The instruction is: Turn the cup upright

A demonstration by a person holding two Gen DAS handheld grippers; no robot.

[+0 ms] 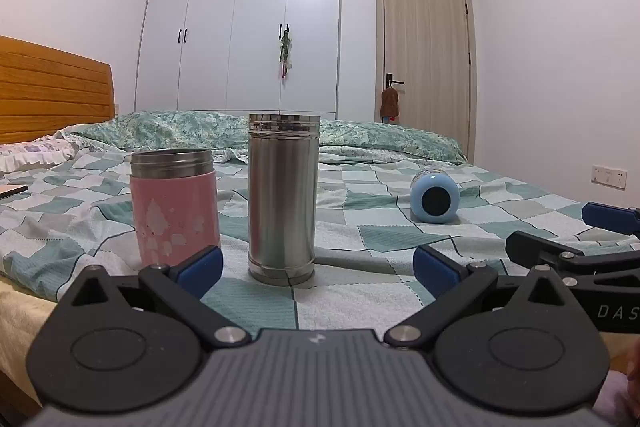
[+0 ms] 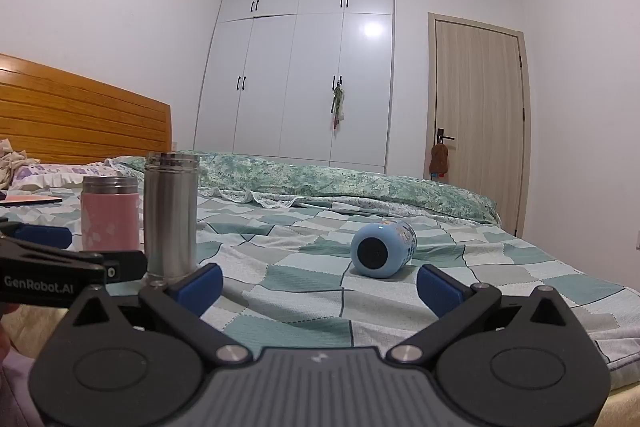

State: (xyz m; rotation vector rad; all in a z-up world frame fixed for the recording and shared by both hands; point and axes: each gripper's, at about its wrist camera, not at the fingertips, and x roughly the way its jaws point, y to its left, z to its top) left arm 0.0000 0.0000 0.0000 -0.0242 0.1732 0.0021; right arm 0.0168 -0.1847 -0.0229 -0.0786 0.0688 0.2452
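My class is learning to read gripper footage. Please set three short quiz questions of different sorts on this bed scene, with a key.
1. True or false: the blue cup lies on its side on the bed.
2. Which stands taller: A) pink cup B) steel cup?
3. Fill in: both the left gripper and the right gripper are ____.

Key: 1 true; 2 B; 3 open, holding nothing.
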